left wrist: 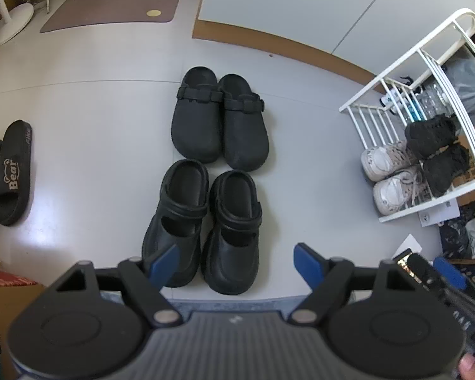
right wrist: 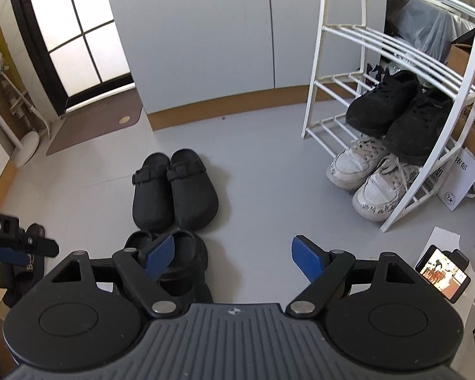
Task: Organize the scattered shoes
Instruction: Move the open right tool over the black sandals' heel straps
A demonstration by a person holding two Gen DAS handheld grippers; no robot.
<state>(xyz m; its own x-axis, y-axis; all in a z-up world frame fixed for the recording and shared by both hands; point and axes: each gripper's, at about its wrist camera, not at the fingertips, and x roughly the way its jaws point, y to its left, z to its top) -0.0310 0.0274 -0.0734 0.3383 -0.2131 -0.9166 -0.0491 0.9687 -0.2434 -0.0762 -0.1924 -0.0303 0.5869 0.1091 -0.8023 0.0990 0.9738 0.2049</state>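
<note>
Both grippers, left gripper and right gripper, gape empty. Strapped clogs at twelve o'clock sit touching; a grab risks dragging both.

Even, bright daylight in both views; source a glazed door at far left, panes blown out white; pale floor carries a soft sheen and only faint shadows under the shoes; strong fisheye bending at the edges, corners vignetted black; the other tool at lower right of the left view motion-blurred; centre sharp.
</note>
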